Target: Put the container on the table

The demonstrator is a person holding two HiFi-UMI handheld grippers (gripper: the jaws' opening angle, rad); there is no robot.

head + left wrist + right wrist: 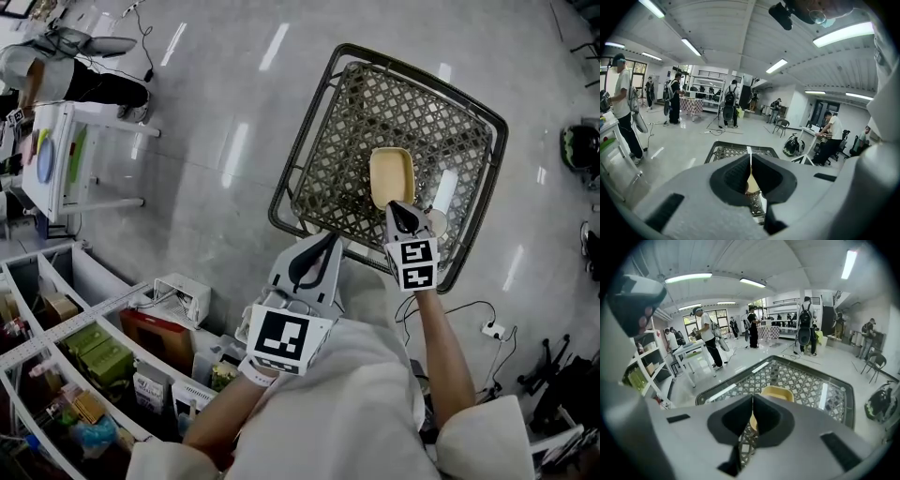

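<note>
Head view: shows yellow container (pixel 392 175) lying in wire basket (pixel 302 142) on floor, not yet lifted. Puts right gripper (pixel 401 214) just above container's near end, left gripper (pixel 323 246) back by basket's near rim, white table (pixel 61 183) well apart at far left.

Left gripper view: shows jaws pressed together, nothing between.

Right gripper view: shows jaws together too, empty, with container just beyond tips.

Looks like reach before pick-up. Calls next for spreading right jaws, lowering over container rim, clamping.

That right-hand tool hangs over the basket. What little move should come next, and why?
Probably open the right gripper and dip toward the yellow container: its fingers are together on nothing, and the container lies in the mesh basket.
</note>
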